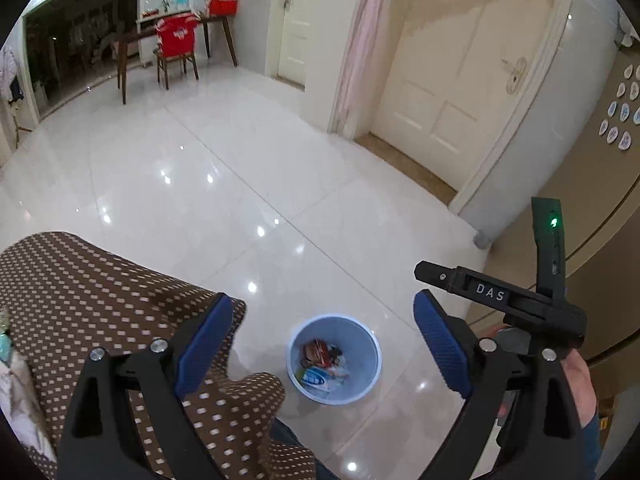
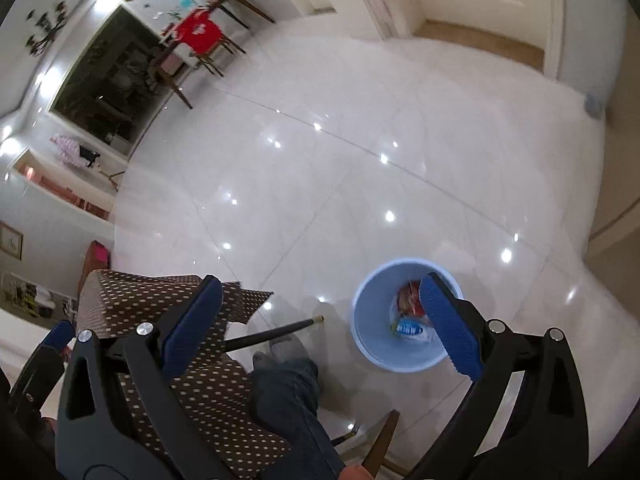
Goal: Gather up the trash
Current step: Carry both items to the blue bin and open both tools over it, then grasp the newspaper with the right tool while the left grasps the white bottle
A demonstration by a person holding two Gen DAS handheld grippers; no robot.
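You stand on a glossy white tiled floor (image 1: 224, 184) that mirrors many small ceiling lights. A brown cloth with pale dots (image 1: 100, 300) covers the table beside you. At the far wall you have a dark wooden table (image 1: 168, 32) and a chair draped in red (image 1: 176, 40), next to a wide dark opening (image 1: 76, 44). A cream panelled door (image 1: 452, 92) stands shut at your right.

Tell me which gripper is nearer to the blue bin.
Right, probably. The right gripper is above the blue bin; the left gripper is farther off, beside the tablecloth.
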